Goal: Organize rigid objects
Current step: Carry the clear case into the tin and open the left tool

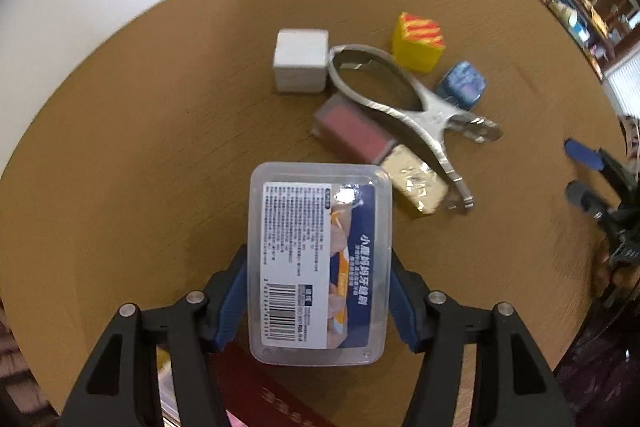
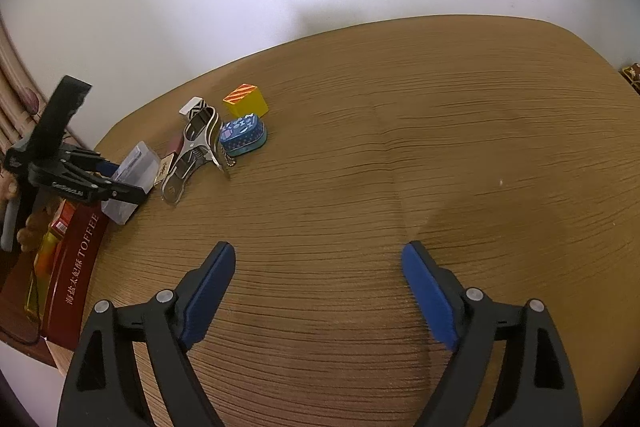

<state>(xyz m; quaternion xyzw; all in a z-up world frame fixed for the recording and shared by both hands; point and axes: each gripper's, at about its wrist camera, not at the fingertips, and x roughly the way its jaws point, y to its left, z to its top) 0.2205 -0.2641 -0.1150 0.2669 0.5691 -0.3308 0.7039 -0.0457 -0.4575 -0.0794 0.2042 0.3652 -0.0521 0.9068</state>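
Mid-placement: left tool (image 1: 318,291) clamped on clear plastic box (image 1: 320,263), pile just ahead; right tool (image 2: 318,291) spread apart, idle; next, probably lowering box onto desk (image 2: 440,147).

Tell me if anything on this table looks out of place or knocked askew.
Nothing is spilled or visibly broken. The one untidy spot: the metal clamp lies diagonally across the red and gold bar, propped on it rather than flat on the table. The clear plastic box is gripped in the left tool.

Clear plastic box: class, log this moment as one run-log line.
left gripper: shut on clear plastic box | right gripper: open, empty, over table | metal clamp: on table
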